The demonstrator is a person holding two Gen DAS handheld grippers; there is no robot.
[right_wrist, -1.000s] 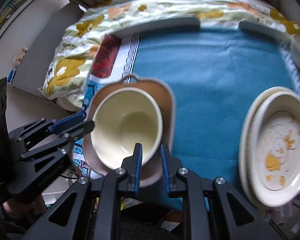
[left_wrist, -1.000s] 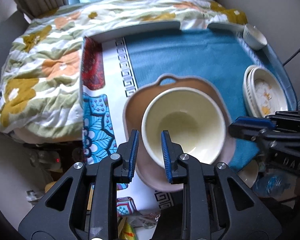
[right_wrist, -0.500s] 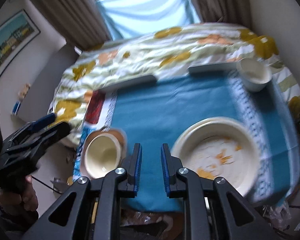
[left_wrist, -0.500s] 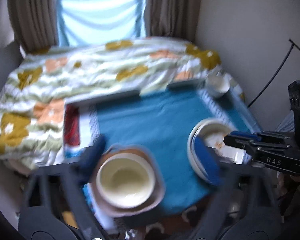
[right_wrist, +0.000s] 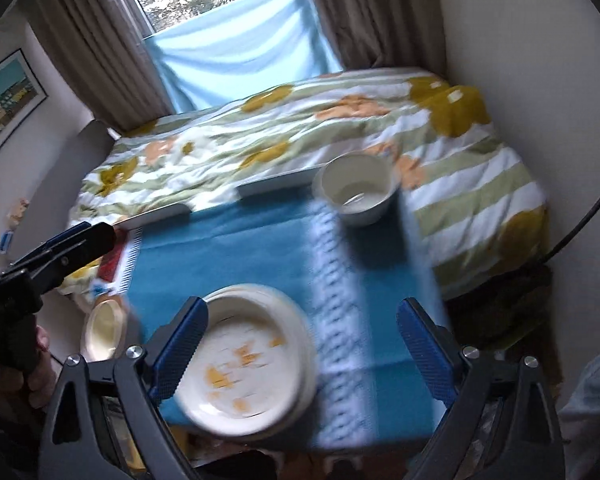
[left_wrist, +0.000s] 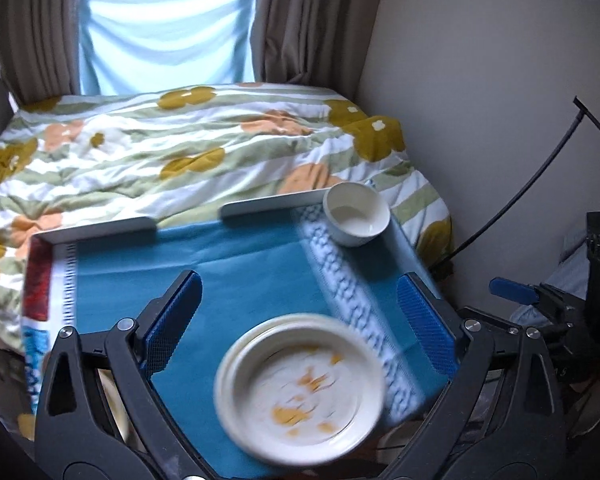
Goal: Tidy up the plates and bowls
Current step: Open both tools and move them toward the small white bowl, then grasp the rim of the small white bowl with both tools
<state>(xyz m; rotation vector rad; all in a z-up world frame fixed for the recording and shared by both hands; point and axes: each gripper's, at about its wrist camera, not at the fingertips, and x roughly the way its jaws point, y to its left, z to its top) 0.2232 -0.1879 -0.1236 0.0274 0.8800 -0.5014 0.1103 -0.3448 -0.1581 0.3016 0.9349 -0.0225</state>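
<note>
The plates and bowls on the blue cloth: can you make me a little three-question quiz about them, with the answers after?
1. True or false: the small white bowl is stacked on the plates.
2. Which colour are the marks on the top plate? A green, B orange, C purple.
3. Fill the gap: neither the left gripper nor the right gripper holds anything; both have jaws standing ____.

Key
1. False: it sits apart, at the far corner of the blue cloth.
2. B.
3. Open: both have just been opening, with nothing pinched between them.
</note>
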